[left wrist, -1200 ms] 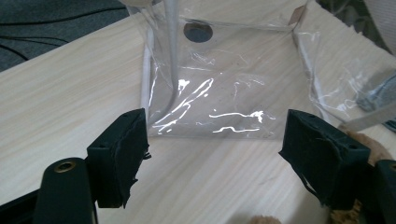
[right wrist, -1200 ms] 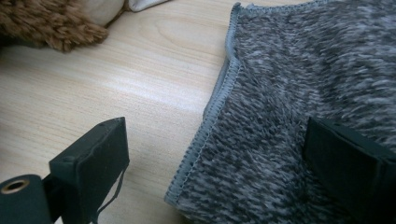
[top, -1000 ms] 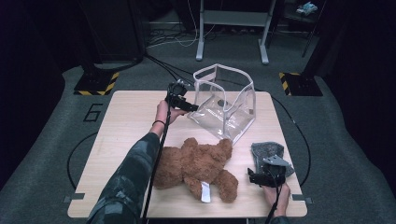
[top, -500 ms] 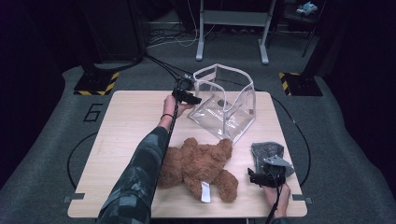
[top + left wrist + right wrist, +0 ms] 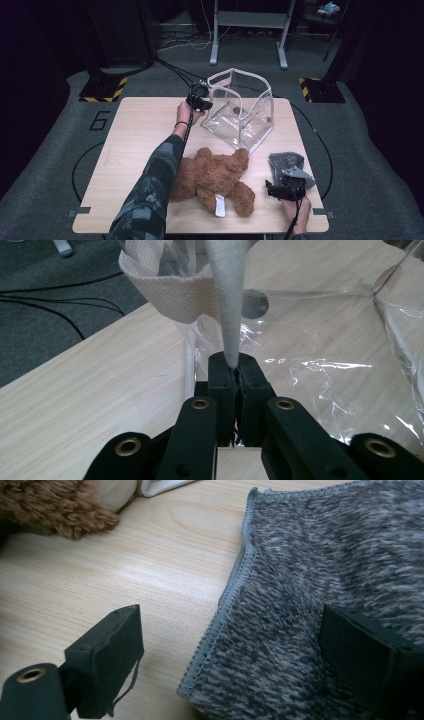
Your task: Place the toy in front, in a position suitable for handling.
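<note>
One clear bag [image 5: 242, 117], one teddy bear [image 5: 215, 175], one grey cloth [image 5: 286, 162].

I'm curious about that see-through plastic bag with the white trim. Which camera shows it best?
The high view: the whole clear plastic bag with white fabric trim stands open on the wooden table. The left gripper view shows just its trim, pinched in the left claw, plus crinkled plastic.

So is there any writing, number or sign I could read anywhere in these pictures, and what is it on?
"6": a large dark numeral on the grey carpet floor, left of the light wooden table.
Black-and-yellow hazard stripes, no words: on two dark base plates behind the table.
White sewn tag on the brown plush teddy bear: too small to read.
</note>
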Demonstrator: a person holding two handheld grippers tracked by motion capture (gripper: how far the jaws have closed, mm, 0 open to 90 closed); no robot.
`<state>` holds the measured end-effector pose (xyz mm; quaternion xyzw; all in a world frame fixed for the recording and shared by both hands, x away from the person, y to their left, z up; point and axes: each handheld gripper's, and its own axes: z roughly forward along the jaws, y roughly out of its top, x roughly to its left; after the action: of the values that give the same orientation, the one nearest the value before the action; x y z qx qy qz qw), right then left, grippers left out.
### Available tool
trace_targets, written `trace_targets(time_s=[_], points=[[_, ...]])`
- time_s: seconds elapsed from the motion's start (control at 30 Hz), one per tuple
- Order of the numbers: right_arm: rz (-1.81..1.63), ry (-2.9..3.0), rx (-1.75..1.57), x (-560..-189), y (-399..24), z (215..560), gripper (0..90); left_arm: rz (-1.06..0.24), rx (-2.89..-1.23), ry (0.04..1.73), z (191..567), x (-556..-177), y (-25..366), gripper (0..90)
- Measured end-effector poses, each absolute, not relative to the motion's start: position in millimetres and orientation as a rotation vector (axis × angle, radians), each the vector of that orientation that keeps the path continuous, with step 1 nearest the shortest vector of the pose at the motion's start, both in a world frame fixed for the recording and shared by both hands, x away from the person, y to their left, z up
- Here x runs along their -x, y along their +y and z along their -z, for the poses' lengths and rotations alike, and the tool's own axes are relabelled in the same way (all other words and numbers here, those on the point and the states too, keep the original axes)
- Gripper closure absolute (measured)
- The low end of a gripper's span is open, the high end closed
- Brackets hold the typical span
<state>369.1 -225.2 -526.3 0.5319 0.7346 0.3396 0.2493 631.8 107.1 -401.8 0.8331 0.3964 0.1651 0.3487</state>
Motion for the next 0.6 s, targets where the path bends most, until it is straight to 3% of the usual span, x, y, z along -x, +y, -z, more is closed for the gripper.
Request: trace_targets(time_s=[0.6], points=[[-0.908, 1.998, -1.453, -369, -223, 527, 11.0, -0.422, -2.142, 1.044, 400, -618, 135, 87.9]])
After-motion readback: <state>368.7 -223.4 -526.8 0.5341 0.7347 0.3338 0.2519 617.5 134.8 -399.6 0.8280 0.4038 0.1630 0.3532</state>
